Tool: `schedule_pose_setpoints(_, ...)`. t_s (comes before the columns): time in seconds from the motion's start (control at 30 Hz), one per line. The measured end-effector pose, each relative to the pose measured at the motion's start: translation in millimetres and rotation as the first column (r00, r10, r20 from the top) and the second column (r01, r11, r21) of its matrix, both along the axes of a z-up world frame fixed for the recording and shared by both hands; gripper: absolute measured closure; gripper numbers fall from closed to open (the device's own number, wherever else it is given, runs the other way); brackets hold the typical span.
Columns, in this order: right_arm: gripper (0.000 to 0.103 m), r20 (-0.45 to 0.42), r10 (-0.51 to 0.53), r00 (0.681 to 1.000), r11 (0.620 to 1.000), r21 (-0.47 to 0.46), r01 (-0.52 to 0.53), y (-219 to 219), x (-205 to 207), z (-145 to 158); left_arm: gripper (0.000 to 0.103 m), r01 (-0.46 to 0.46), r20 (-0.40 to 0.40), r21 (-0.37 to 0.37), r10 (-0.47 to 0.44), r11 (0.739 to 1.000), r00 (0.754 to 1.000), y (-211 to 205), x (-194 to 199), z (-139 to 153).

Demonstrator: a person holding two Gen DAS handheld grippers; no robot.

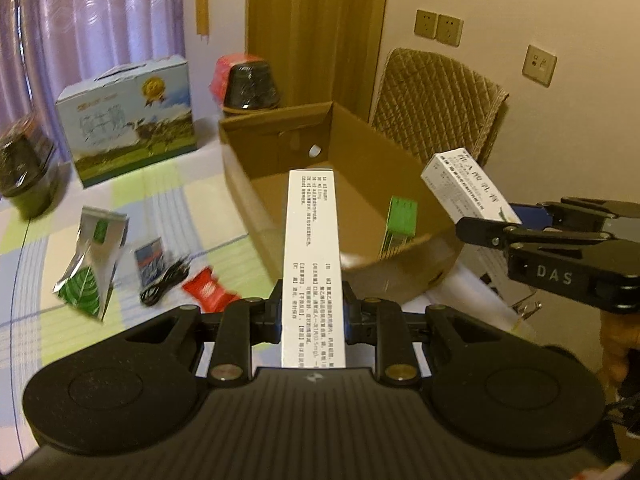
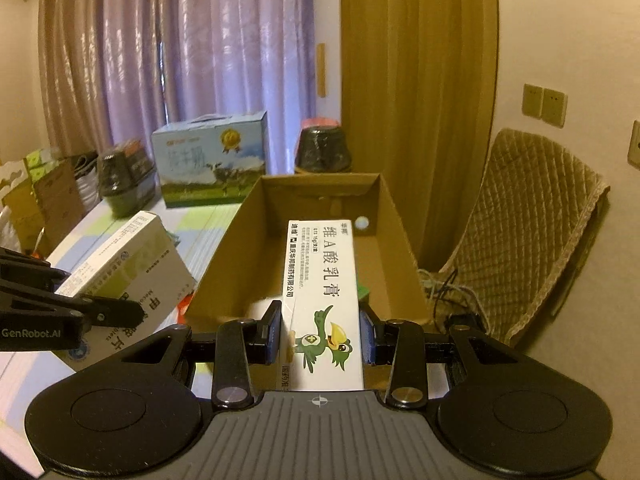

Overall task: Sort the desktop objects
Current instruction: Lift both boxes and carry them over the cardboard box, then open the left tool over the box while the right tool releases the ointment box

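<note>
Gripping boxes (image 1: 313, 256) (both tongs (image 2: 320, 334)), seemingly.

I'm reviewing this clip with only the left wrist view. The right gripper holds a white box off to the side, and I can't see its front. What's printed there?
Observer: The white box in the right gripper shows a green cartoon bird below large Chinese characters.
Operator: The left gripper's box shows me only a narrow text side.
Observer: The cream box in the left gripper has a broad face, far wider than that side.
Operator: Anything near the chair's foot?
Observer: Tangled cables lie beside the chair.
</note>
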State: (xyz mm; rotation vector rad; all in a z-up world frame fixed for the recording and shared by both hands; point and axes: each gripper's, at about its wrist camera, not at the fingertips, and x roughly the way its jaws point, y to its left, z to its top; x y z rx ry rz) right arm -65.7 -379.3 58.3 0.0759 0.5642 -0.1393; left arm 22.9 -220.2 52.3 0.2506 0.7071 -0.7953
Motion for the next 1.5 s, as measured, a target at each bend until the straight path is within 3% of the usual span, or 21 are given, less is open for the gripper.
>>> schedule_pose_setpoints(0.4, 0.068, 0.025, -0.001, 1.000, 1.000, 0.013, 0.001, -30.6, 46.3, 8.8, 0.083, 0.002, -0.003, -0.034, -0.002, 0.999, 1.000, -55.4, 39.2, 6.6)
schedule_pose_setpoints(0.9, 0.068, -0.001, -0.011, 1.000, 0.998, 0.056, 0.011, -57.9, 95.5, -5.2, 0.082, -0.032, -0.032, -0.037, 0.031, 0.999, 0.999, -93.0, 78.5, -15.6)
schedule_pose_setpoints(1.03, 0.068, -0.008, -0.016, 1.000, 0.998, 0.062, 0.016, -60.0, 99.8, -8.9, 0.074, -0.053, -0.021, -0.032, 0.053, 0.998, 0.998, -90.5, 86.1, -18.5)
schedule_pose_setpoints(1.37, 0.068, -0.021, -0.004, 1.000, 0.998, 0.065, 0.005, -54.9, 101.6, -13.5, 0.069, -0.114, -0.022, -0.060, 0.112, 0.992, 0.993, -50.4, 78.2, -14.7)
schedule_pose_setpoints(1.5, 0.068, -0.020, 0.005, 1.000, 0.998, 0.068, -0.004, -50.4, 104.3, -13.6, 0.062, -0.137, -0.030, -0.078, 0.135, 0.987, 0.990, -35.7, 71.5, -12.9)
